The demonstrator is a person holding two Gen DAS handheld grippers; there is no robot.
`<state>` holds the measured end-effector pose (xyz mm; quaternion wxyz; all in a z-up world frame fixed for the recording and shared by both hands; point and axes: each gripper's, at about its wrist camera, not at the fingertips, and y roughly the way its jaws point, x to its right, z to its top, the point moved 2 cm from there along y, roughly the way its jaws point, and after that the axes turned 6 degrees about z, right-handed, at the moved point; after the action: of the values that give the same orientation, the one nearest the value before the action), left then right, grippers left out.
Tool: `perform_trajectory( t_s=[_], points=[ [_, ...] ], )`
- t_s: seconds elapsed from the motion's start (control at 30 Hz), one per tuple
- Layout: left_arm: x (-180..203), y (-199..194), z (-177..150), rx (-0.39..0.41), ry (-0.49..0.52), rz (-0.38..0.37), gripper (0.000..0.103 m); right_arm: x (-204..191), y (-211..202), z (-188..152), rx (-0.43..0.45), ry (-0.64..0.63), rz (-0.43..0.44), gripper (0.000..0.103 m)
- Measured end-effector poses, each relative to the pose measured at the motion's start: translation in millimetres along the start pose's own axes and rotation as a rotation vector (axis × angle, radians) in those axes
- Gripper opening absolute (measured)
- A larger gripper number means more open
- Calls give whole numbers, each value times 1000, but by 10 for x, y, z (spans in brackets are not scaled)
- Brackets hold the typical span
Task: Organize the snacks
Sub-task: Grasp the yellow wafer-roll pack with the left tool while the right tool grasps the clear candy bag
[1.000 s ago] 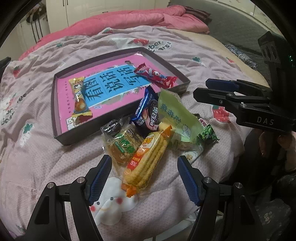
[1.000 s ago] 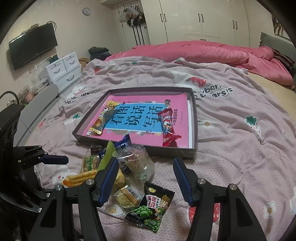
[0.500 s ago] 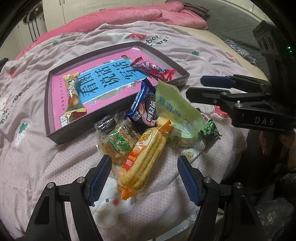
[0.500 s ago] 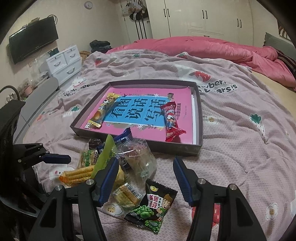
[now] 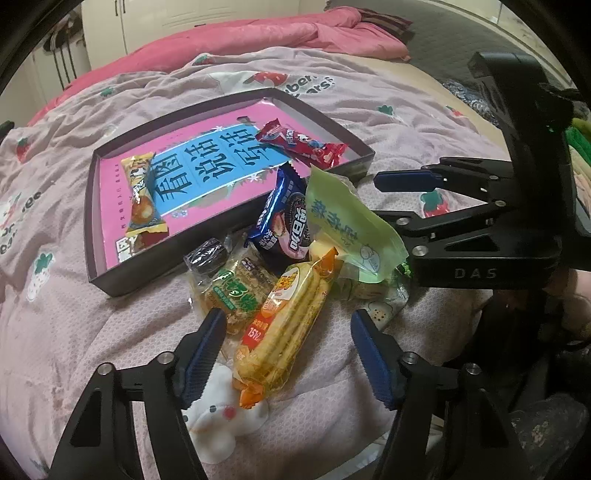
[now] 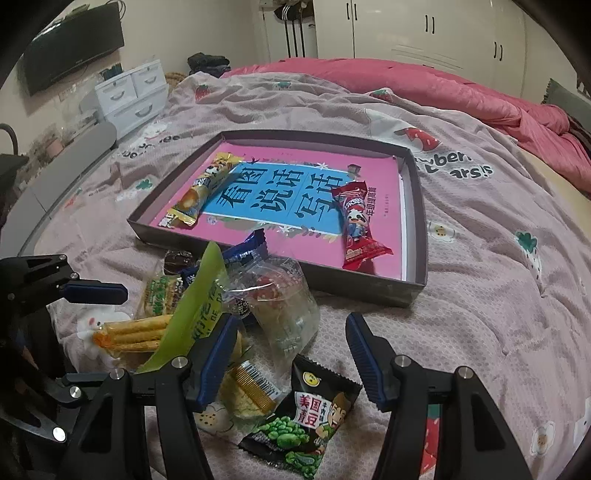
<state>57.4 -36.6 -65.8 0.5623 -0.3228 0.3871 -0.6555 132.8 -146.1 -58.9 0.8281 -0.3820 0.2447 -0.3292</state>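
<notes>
A shallow dark box (image 5: 229, 236) (image 6: 417, 206) with a pink and blue printed bottom lies on the bed. In it are a yellow snack bar (image 5: 142, 199) (image 6: 201, 194) and a red snack bar (image 5: 301, 142) (image 6: 356, 225). A heap of snacks lies in front of it: an orange wafer-roll pack (image 5: 286, 325) (image 6: 136, 334), a blue cookie pack (image 5: 286, 218), a light green bag (image 5: 347, 225) (image 6: 199, 306), a green cracker pack (image 5: 231, 291) and a black green-pea bag (image 6: 308, 421). My left gripper (image 5: 286, 354) is open, low over the orange pack. My right gripper (image 6: 290, 356) is open above the pea bag.
The bed has a pink-grey printed cover (image 6: 498, 258) and a rumpled pink quilt (image 6: 443, 92) at the back. White wardrobes (image 6: 424, 33), a white drawer unit (image 6: 133, 92) and a wall television (image 6: 70, 48) stand beyond. The bed edge runs just below the snack heap.
Both grippers have moved forward and lower toward the snack heap, still open. The snacks and the box have not moved.
</notes>
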Motion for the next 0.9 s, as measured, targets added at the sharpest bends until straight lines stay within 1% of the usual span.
perform_trajectory(
  t_s=[0.1,0.2,0.27,0.43,0.53,0.63,0.7,0.77,0.9],
  points=[
    [-5,19,4,-4,-2,-3,69,25,21,21,10,9,13,62],
    [-11,44,5,-8,-2,-5,68,47,102,28,-12,-1,-8,62],
    [-15,66,8,-11,-4,-8,64,59,166,26,-26,-2,-8,62],
    [-12,102,19,-16,-2,-15,60,66,228,64,-14,-11,10,62],
    [-12,124,21,-22,-3,-19,55,43,266,86,-8,-30,23,61],
    [-24,141,19,-27,-9,-21,53,24,257,102,8,-44,38,56],
    [-33,150,23,-28,-14,-22,52,15,244,109,19,-48,48,48],
    [-44,161,29,-29,-20,-25,52,19,237,113,24,-44,62,44],
    [-66,175,33,-31,-32,-28,48,72,214,114,28,-10,83,43]
  ],
)
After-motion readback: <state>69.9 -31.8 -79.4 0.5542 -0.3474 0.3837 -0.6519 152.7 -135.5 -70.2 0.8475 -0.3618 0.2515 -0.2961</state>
